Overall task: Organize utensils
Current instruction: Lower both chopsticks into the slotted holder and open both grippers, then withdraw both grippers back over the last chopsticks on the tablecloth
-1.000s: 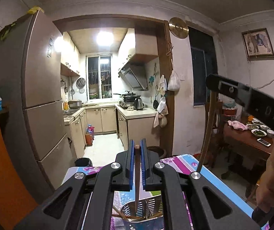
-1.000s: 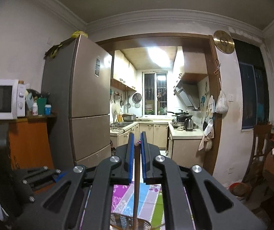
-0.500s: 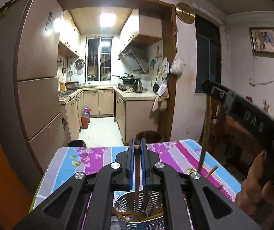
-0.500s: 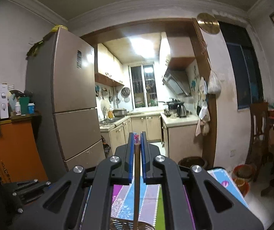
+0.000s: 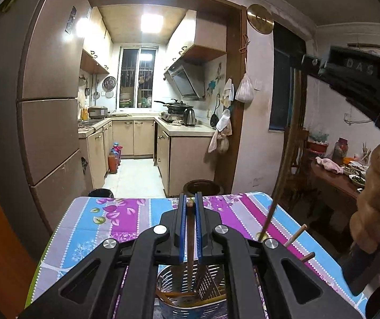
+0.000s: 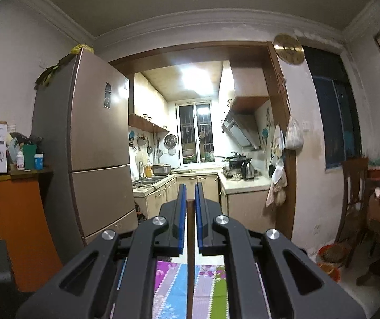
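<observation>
My left gripper (image 5: pixel 189 199) is shut on a brown chopstick (image 5: pixel 190 242), which runs down into a perforated metal utensil holder (image 5: pixel 211 287) right below the jaws. Several chopsticks lie inside the holder. My right gripper (image 6: pixel 189 190) is shut on another brown chopstick (image 6: pixel 190 260) that hangs straight down. In the left wrist view the right gripper (image 5: pixel 360 77) sits high at the right in a person's hand (image 5: pixel 371 199). Its long chopstick (image 5: pixel 287 154) reaches down to the tablecloth beside the holder.
A striped floral tablecloth (image 5: pixel 115 220) covers the table. Two loose chopsticks (image 5: pixel 295 236) lie on it at the right. A fridge (image 5: pixel 43 122) stands to the left, a kitchen doorway ahead, and a wooden side table with dishes (image 5: pixel 349 175) at the far right.
The left gripper has sunk with its chopstick, so the table and holder show more. The right gripper has shifted with its chopstick, and the holder's rim has left the right wrist view.
</observation>
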Action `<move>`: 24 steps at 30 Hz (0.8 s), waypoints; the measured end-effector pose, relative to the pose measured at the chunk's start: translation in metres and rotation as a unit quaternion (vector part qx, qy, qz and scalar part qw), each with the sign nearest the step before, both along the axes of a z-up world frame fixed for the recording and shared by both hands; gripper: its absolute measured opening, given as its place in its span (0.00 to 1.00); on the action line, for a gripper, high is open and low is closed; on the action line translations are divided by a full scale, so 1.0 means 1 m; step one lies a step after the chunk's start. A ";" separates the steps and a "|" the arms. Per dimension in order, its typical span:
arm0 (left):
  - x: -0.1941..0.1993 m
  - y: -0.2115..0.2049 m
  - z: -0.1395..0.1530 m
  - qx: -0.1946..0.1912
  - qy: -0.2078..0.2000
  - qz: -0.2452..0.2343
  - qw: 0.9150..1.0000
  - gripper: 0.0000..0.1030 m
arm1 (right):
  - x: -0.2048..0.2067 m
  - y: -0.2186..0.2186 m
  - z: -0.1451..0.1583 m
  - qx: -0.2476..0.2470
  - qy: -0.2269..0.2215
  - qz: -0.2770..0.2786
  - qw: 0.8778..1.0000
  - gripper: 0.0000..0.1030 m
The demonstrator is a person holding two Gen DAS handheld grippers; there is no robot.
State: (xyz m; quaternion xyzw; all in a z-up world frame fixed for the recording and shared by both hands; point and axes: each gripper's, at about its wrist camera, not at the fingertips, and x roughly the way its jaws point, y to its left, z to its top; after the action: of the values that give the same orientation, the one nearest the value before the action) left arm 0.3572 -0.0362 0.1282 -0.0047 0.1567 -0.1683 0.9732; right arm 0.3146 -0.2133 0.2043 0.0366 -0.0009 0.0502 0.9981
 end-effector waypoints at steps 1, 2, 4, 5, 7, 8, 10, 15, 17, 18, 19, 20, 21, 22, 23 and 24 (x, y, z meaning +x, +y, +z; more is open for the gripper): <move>0.001 0.002 -0.002 -0.001 0.002 0.000 1.000 0.07 | 0.001 -0.001 -0.009 0.006 0.006 0.001 1.000 0.05; 0.001 0.002 -0.004 -0.002 0.005 -0.001 1.000 0.07 | 0.002 -0.001 -0.017 0.007 0.011 0.000 1.000 0.05; 0.002 0.002 -0.007 -0.002 0.007 -0.003 1.000 0.07 | 0.006 -0.001 -0.039 0.006 0.029 -0.003 1.000 0.05; 0.003 0.001 -0.009 -0.001 0.010 -0.003 1.000 0.07 | 0.008 -0.001 -0.050 0.006 0.043 -0.003 0.999 0.05; 0.003 0.000 -0.015 0.001 0.014 -0.004 1.000 0.07 | 0.012 -0.001 -0.070 0.008 0.065 -0.002 0.998 0.05; 0.004 -0.001 -0.017 0.002 0.017 -0.004 1.000 0.07 | 0.013 -0.001 -0.079 0.010 0.077 0.000 0.997 0.05; 0.004 0.000 -0.021 0.003 0.019 -0.005 1.000 0.07 | 0.016 0.000 -0.092 0.012 0.098 0.004 0.995 0.05; -0.005 0.006 -0.021 -0.002 0.004 0.009 1.000 0.08 | 0.008 0.004 -0.098 -0.012 0.107 0.000 0.994 0.12; -0.013 0.014 -0.009 -0.013 -0.010 0.018 1.000 0.09 | -0.004 0.000 -0.087 -0.010 0.088 -0.004 0.996 0.28; -0.020 0.020 0.001 -0.019 -0.025 0.025 0.999 0.10 | -0.011 -0.003 -0.081 -0.008 0.078 -0.006 0.997 0.28; -0.030 0.026 0.011 -0.021 -0.042 0.031 0.998 0.13 | -0.023 -0.009 -0.071 -0.007 0.065 -0.006 0.998 0.28; -0.040 0.029 0.018 -0.018 -0.059 0.039 0.997 0.17 | -0.035 -0.015 -0.061 -0.008 0.052 -0.008 0.999 0.28; -0.057 0.035 0.027 -0.011 -0.086 0.051 0.995 0.19 | -0.045 -0.021 -0.055 -0.010 0.043 -0.010 0.999 0.28; -0.067 0.037 0.032 -0.006 -0.101 0.056 0.993 0.23 | -0.063 -0.032 -0.046 -0.011 0.029 -0.013 0.999 0.28; -0.088 0.043 0.039 0.005 -0.124 0.061 0.990 0.24 | -0.077 -0.041 -0.040 -0.009 0.020 -0.012 1.000 0.28; -0.102 0.047 0.043 0.013 -0.137 0.065 0.988 0.24 | -0.094 -0.052 -0.036 -0.010 0.014 -0.014 1.000 0.30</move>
State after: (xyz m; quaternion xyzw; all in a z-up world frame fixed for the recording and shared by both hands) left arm 0.2548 0.0111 0.1709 0.0213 0.0240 -0.1019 0.9943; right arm 0.2210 -0.2654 0.1687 0.0273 0.0133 0.0357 0.9989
